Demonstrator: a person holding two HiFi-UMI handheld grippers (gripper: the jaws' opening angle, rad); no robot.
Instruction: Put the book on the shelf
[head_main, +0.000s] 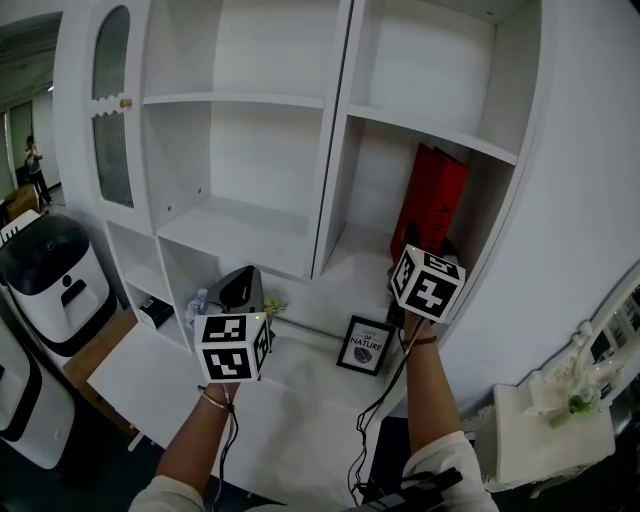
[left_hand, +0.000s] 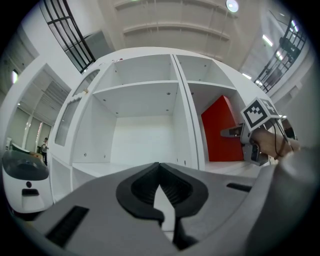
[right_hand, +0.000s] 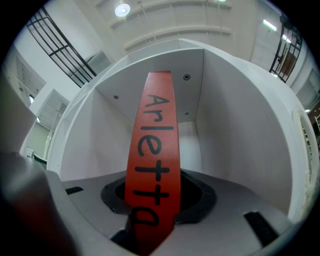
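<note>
Red book (right_hand: 152, 165) upright, clamped between right gripper (right_hand: 154, 212) jaws

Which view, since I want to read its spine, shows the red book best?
The right gripper view: the red book stands spine-on between the jaws of the right gripper, lettering large and legible. The head view shows only its tilted cover in the shelf; the left gripper view a plain red face.
</note>
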